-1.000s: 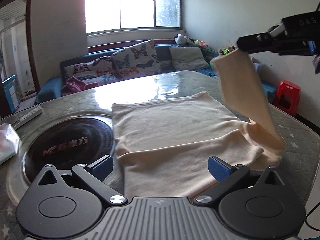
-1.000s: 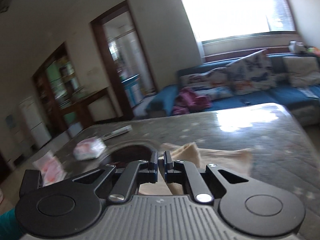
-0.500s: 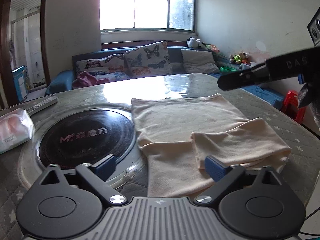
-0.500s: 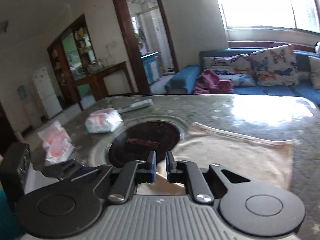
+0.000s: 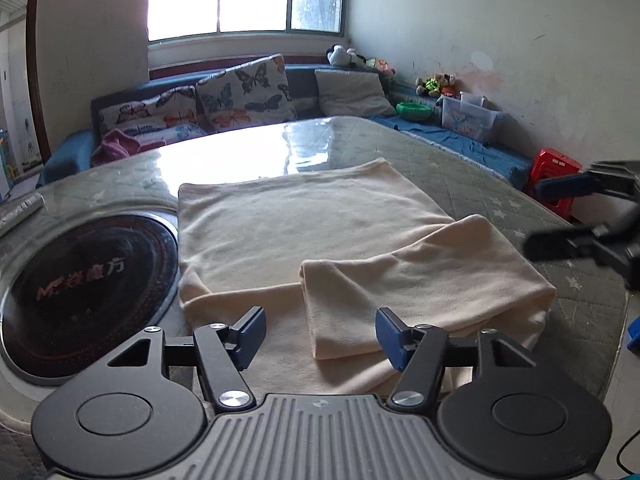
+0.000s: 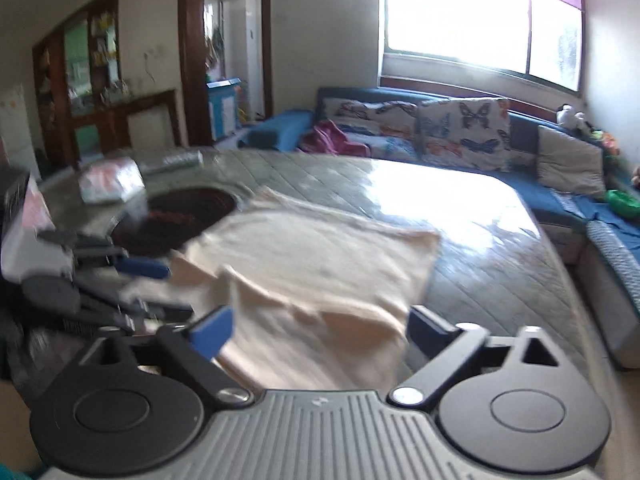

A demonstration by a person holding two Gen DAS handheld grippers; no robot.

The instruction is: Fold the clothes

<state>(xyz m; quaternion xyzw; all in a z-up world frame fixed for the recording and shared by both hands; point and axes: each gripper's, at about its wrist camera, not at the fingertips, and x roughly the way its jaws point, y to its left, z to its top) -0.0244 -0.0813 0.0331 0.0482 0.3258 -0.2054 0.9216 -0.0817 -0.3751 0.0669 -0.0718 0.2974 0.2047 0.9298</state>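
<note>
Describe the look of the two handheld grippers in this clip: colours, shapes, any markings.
Both look alike. The left gripper and right gripper each have black linkage arms with silver pivot screws, two round black discs at the base, a grey ribbed centre plate bearing a small round emblem, and blue pads on the fingers. A thin dark cable shows at the lower right of the left view.

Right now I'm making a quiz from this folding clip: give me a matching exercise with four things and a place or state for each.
Things:
1. cream garment
2. black cooktop
3. left gripper
4. red stool

Places or states:
A. on the floor beyond the table
B. open, holding nothing
C. sunk into the tabletop
D. lying flat with one sleeve folded over

Pairs: 1-D, 2-C, 3-B, 4-A
</note>
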